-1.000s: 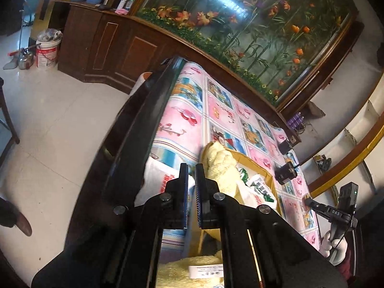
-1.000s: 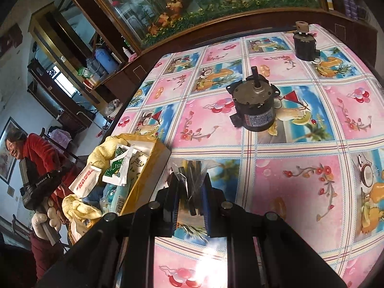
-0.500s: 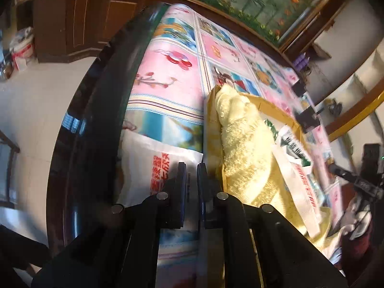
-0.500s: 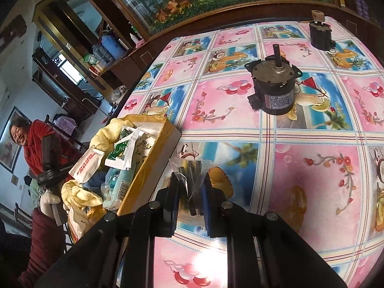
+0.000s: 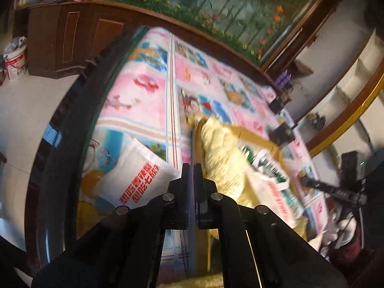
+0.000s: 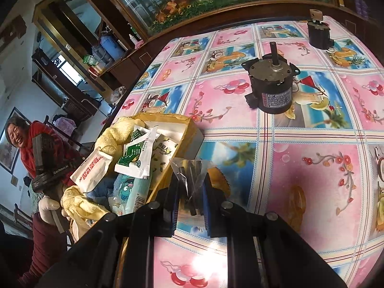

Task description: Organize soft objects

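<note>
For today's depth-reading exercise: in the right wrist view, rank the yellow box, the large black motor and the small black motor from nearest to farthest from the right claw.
1. Yellow box: just left of the right claw, stuffed with packets and towels.
2. Large black motor: mid-table, ahead and to the right.
3. Small black motor: far right, near the table's back edge.

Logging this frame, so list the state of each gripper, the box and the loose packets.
left gripper: shut, empty
right gripper: shut on clear plastic bag
yellow box: open, stuffed with packets
yellow towel: draped over box end
white packet: flat on table, outside box
</note>
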`<state>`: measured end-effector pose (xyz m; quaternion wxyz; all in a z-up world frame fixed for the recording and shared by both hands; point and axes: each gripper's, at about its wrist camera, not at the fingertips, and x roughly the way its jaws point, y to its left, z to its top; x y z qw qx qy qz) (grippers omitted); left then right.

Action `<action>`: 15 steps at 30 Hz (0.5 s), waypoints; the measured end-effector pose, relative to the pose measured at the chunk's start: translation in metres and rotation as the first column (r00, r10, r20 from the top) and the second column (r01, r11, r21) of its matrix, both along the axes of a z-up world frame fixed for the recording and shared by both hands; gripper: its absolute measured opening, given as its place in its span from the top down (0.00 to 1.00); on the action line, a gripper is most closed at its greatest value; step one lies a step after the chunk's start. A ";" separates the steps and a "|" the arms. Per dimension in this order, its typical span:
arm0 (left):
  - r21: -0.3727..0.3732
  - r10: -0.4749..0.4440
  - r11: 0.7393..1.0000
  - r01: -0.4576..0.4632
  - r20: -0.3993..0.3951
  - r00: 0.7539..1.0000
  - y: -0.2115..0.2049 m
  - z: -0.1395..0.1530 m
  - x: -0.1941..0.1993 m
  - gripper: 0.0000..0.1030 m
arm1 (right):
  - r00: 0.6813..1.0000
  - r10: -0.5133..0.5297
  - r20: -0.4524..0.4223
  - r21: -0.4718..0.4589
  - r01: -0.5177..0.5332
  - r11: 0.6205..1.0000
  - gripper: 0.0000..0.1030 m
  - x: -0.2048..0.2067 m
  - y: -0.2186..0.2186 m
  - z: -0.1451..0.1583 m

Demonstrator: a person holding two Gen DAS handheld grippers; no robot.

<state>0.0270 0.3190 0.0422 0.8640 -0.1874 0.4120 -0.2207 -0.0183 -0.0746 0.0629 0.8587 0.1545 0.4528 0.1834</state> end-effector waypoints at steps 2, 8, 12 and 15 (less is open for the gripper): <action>0.020 0.051 0.999 -0.051 0.003 0.999 0.007 0.007 -0.001 0.99 | 1.000 -0.001 -0.007 0.006 0.001 1.000 0.85 0.002 -0.002 -0.003; 0.100 0.127 0.988 -0.115 -0.135 0.983 0.019 -0.012 0.015 0.72 | 1.000 0.011 -0.024 0.028 -0.010 1.000 0.85 0.003 0.000 -0.008; 0.137 0.160 0.981 -0.139 -0.160 0.974 0.015 -0.018 0.019 0.62 | 1.000 0.017 -0.022 0.031 -0.016 0.999 0.85 0.001 -0.001 -0.009; 0.177 0.201 0.969 -0.170 -0.175 0.964 0.004 -0.017 0.026 0.46 | 1.000 0.013 -0.020 0.033 -0.012 0.999 0.85 0.001 -0.004 -0.009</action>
